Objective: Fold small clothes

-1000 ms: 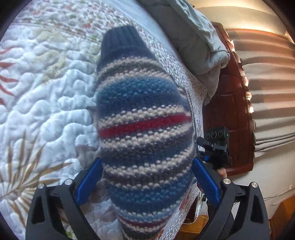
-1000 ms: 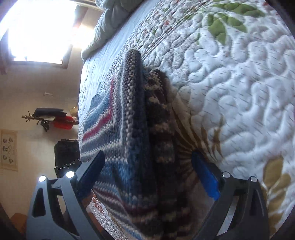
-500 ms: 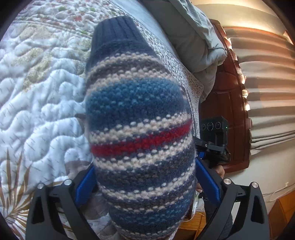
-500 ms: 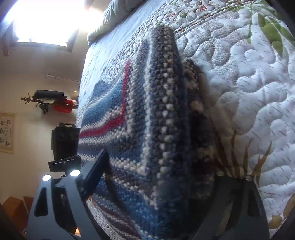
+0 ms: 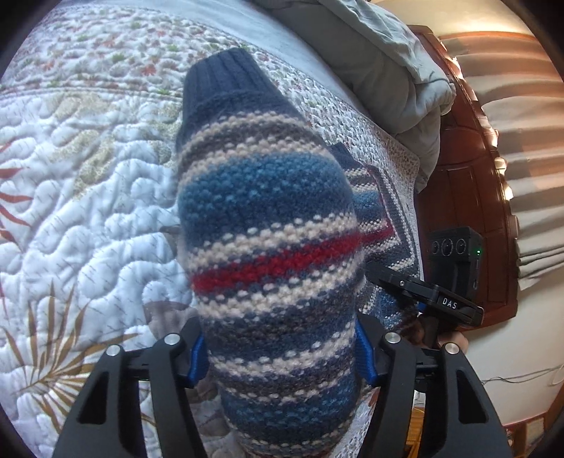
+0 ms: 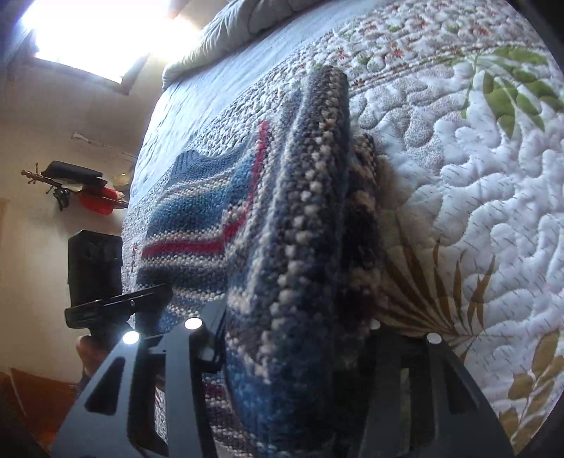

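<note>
A small striped knit sweater, blue, cream, grey with a red band and a navy ribbed cuff, lies on a quilted bedspread. My left gripper is shut on a thick fold of it, the knit bulging between the blue pads. My right gripper is shut on the sweater's folded edge, which rises up the middle of its view. The right gripper's body shows at the right of the left wrist view. The left gripper's body shows at the left of the right wrist view.
A grey duvet is bunched at the head of the bed. A dark wooden bed frame and curtains stand beside the bed's edge. A bright window and a wall shelf show in the right wrist view.
Both grippers have moved in over the sweater and closed on it. The knit now fills the gap between each pair of fingers, and its fold is gathered up.
</note>
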Demonstrator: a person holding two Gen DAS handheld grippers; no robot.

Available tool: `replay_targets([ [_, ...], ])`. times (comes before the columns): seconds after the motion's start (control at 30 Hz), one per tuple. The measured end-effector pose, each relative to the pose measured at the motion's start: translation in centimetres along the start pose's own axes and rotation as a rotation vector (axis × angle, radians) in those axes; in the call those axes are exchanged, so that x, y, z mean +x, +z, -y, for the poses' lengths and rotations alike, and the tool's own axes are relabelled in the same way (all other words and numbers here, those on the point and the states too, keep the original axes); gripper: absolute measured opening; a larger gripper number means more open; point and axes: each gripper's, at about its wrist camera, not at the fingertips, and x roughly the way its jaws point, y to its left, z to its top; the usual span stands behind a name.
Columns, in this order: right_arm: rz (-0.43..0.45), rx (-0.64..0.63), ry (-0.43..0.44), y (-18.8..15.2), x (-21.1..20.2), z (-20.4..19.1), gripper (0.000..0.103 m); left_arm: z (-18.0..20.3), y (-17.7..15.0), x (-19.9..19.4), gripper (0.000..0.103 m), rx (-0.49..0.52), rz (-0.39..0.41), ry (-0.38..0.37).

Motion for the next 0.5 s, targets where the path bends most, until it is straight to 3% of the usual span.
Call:
replay_targets([
  [0.2,0.004,-0.042,-0.015,-1.5,-0.6,-4.9,0.044,0.9,-0.9,-3.3,0.064,0.015,0.012,0.024],
  [0.5,0.046,-0.092,0.048,-6.4,-0.1,-14.6,0.044,0.8,-5.6,-12.7,0.064,0.017,0.080,0.053],
])
